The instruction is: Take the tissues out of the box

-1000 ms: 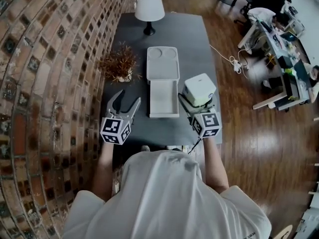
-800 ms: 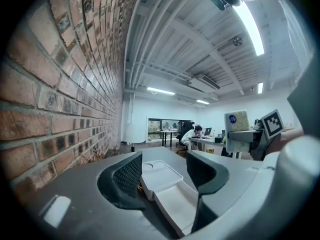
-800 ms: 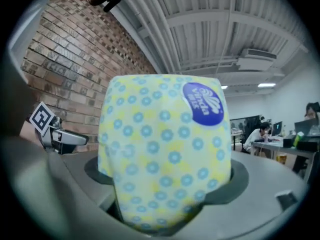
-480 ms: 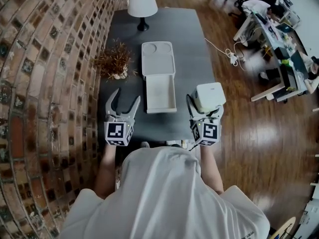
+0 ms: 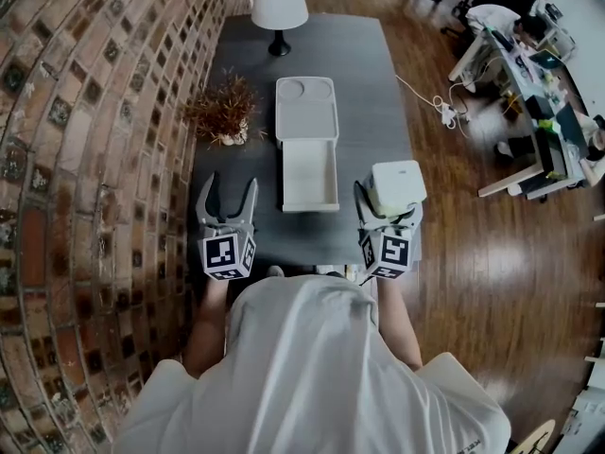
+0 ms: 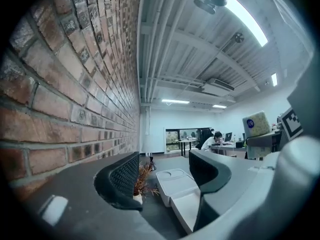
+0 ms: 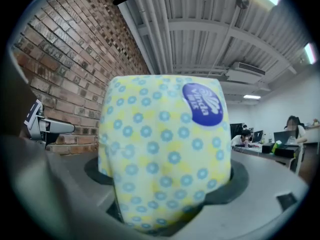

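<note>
An open white box (image 5: 310, 173) lies mid-table with its lid (image 5: 306, 109) hinged back behind it; the inside looks bare. My right gripper (image 5: 388, 202) is shut on a tissue pack (image 5: 397, 183), held over the table's near right edge, to the right of the box. In the right gripper view the tissue pack (image 7: 165, 149) is yellow with blue flowers and a blue logo, and it fills the space between the jaws. My left gripper (image 5: 230, 187) is open and holds nothing, over the near left of the table. The left gripper view shows the box (image 6: 184, 206) ahead, to the right.
A dark table (image 5: 364, 83) runs along a brick wall (image 5: 85, 121). A dried plant (image 5: 225, 112) stands left of the lid, a white lamp (image 5: 279, 8) at the far end. Wooden floor (image 5: 473, 282) lies to the right, with desks and seated people (image 5: 529, 45) beyond.
The right gripper has carried the tissue pack rightward, away from the box toward the table's right edge. The left gripper has straightened a little and stays open.
</note>
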`<control>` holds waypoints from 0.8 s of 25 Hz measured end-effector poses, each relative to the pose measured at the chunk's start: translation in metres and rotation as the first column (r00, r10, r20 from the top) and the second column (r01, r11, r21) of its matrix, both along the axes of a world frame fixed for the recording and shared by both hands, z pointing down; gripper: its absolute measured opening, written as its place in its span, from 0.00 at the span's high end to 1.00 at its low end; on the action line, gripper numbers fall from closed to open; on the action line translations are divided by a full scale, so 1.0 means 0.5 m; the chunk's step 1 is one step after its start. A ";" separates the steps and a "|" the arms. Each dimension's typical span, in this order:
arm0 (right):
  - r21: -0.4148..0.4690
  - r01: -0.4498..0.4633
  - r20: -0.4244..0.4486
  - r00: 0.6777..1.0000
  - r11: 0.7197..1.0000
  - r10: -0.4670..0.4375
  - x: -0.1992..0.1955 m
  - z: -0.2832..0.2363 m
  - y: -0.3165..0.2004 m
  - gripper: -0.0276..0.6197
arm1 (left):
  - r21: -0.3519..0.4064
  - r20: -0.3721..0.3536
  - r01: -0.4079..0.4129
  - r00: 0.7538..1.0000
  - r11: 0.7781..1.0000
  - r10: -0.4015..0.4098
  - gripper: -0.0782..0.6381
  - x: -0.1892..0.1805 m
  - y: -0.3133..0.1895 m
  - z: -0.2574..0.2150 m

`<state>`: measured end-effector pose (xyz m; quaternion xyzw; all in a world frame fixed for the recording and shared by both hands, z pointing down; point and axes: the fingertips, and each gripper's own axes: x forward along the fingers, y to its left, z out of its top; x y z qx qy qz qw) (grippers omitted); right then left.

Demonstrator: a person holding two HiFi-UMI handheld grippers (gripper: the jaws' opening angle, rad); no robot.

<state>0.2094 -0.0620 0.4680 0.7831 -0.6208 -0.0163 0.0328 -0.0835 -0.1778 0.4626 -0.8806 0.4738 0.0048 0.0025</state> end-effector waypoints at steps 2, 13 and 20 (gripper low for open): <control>0.004 -0.003 0.006 1.000 1.000 0.003 -0.001 0.000 0.001 0.18 | 0.002 0.012 0.001 1.000 1.000 -0.001 0.45 -0.004 0.001 0.003; -0.018 0.012 0.019 1.000 1.000 -0.011 -0.003 0.010 -0.010 0.18 | 0.012 0.040 0.019 0.999 1.000 -0.020 0.46 -0.007 0.002 0.009; -0.035 -0.002 -0.023 1.000 0.999 0.002 -0.003 0.018 -0.006 0.18 | 0.004 0.038 0.022 0.999 1.000 -0.022 0.46 -0.003 0.001 0.012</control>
